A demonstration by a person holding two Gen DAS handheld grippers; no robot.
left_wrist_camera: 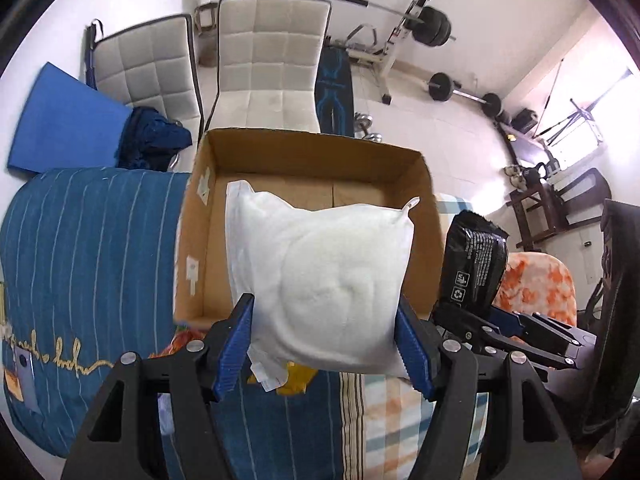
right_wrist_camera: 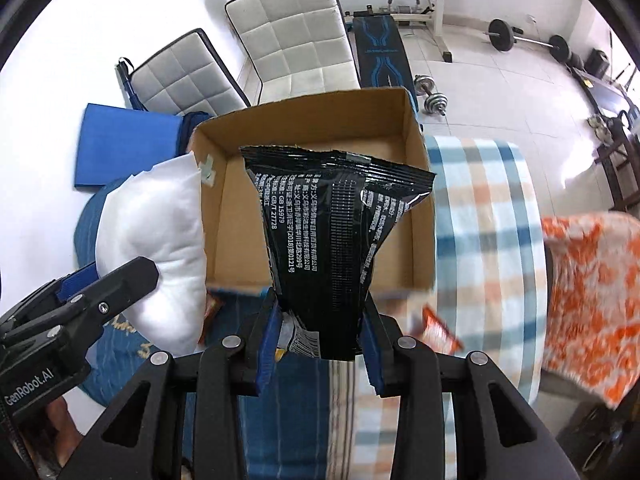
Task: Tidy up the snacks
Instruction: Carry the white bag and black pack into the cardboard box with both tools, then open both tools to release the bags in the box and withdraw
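My left gripper [left_wrist_camera: 325, 334] is shut on a puffy white bag [left_wrist_camera: 320, 276], held up in front of an open cardboard box [left_wrist_camera: 316, 148] whose inside looks bare. My right gripper [right_wrist_camera: 320, 328] is shut on a black snack packet [right_wrist_camera: 328, 240] with white print, raised over the same cardboard box [right_wrist_camera: 418, 200]. In the left wrist view the black packet [left_wrist_camera: 474, 258] and the right gripper [left_wrist_camera: 520, 328] show at the right. In the right wrist view the white bag [right_wrist_camera: 156, 240] and the left gripper [right_wrist_camera: 76, 304] show at the left. Orange and yellow wrappers [right_wrist_camera: 440, 330] lie on the bed below the box.
The box rests on a bed with a blue striped cover [left_wrist_camera: 88, 248] and a checked sheet [right_wrist_camera: 484, 208]. An orange-patterned cloth [right_wrist_camera: 588, 280] lies at the right. Two white padded chairs [left_wrist_camera: 272, 60], a blue mat [left_wrist_camera: 60, 120] and weight equipment [left_wrist_camera: 432, 24] stand beyond.
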